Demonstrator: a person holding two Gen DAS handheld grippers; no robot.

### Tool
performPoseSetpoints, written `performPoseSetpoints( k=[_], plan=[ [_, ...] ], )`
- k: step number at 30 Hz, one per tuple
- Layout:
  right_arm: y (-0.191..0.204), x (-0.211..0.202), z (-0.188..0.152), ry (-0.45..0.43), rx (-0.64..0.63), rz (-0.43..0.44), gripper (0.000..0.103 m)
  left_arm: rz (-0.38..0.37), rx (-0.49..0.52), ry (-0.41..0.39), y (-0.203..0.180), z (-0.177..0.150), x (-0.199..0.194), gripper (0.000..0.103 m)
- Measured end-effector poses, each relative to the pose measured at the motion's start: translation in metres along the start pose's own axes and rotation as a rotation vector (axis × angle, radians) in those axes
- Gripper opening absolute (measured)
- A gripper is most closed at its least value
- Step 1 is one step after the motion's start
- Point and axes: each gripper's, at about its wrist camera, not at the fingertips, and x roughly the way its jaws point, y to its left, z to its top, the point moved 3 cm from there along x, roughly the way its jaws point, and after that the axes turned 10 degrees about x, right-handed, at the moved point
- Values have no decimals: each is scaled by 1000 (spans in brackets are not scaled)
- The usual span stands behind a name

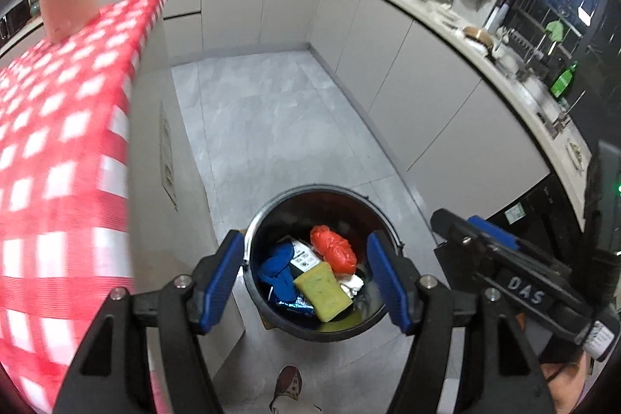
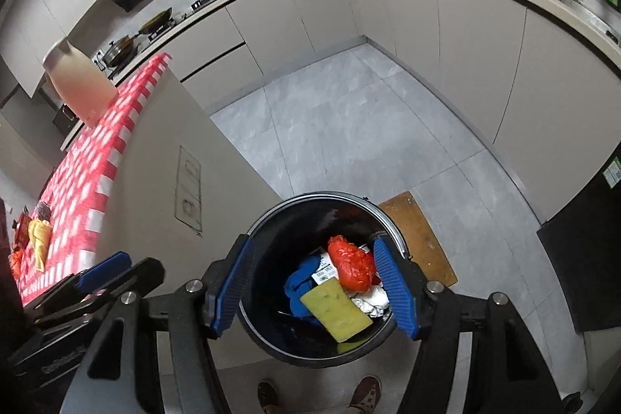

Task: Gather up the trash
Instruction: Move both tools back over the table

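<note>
Left wrist view: my left tongs (image 1: 304,282) and right tongs (image 2: 314,288) gape wide, empty, above the black bin (image 1: 271,216) holding a yellow sponge (image 1: 324,291) and red bag (image 1: 333,251) on the near floor

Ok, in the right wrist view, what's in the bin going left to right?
Inside the black bin: blue cloth → yellow sponge → crumpled foil. The red bag lies farther back, above the sponge and foil, so I leave it unordered.
</note>
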Motion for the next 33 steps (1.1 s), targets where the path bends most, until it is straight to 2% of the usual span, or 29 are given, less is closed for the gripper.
performPoseSetpoints(
  k=[10,19,28,33],
  plan=[
    [64,-39,-27,-45,-19,1,66,8,1,-59,44,-7,-66,68],
    [155,-61,-61,-90,-72,34,66,33,-10,-97,103,-24,-109,73],
    [241,-56,-97,-95,-130,71,66,65,-55,-112,177,-54,-137,72],
    [293,-42,-123,-92,-159,91,66,108,-81,-117,224,-73,-151,73]
  ],
)
